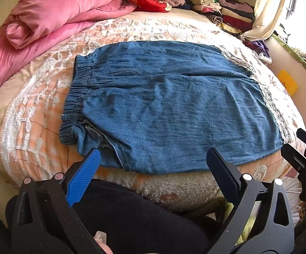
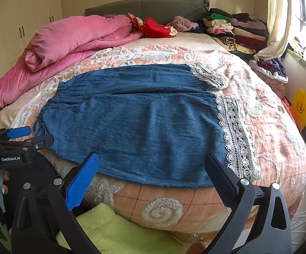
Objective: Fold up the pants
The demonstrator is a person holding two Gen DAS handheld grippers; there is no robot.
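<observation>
Both jaws wide, holding nothing: left gripper [image 1: 153, 158] low at near bed edge just short of denim pants [image 1: 170, 105] by waistband end, right gripper [image 2: 150, 165] level beside it nr lace hem, pants flat across quilt [image 2: 269, 127], pink blanket [image 2: 72, 40] behind.
</observation>
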